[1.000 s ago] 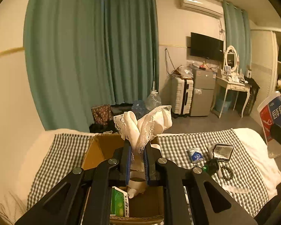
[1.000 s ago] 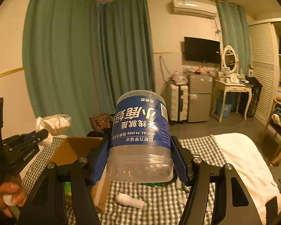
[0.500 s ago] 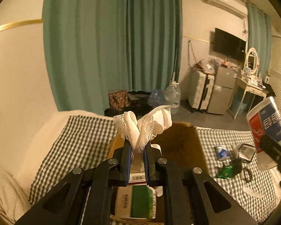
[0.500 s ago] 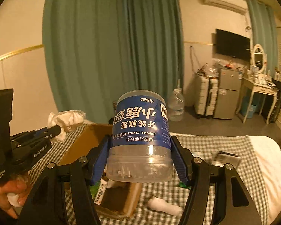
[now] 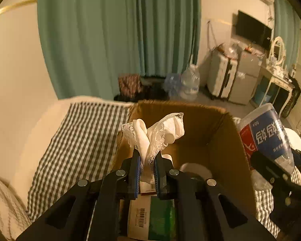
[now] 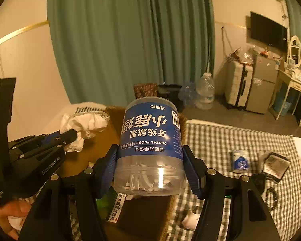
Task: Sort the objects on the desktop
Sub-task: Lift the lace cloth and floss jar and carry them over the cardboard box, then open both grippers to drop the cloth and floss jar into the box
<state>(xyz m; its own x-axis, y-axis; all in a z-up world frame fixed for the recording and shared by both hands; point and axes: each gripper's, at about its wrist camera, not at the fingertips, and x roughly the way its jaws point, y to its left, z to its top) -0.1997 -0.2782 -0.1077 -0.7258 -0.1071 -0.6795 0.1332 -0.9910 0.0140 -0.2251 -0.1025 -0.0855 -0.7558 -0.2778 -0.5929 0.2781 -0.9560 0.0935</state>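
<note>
Right gripper (image 6: 150, 172) clamps floss jar (image 6: 151, 140) above box (image 6: 102, 140).

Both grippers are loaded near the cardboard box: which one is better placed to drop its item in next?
Left, probably. The left gripper holds the white lace cloth directly over the open cardboard box. The right gripper, clamped on the dental floss jar, looks nearer the box's right wall.
</note>
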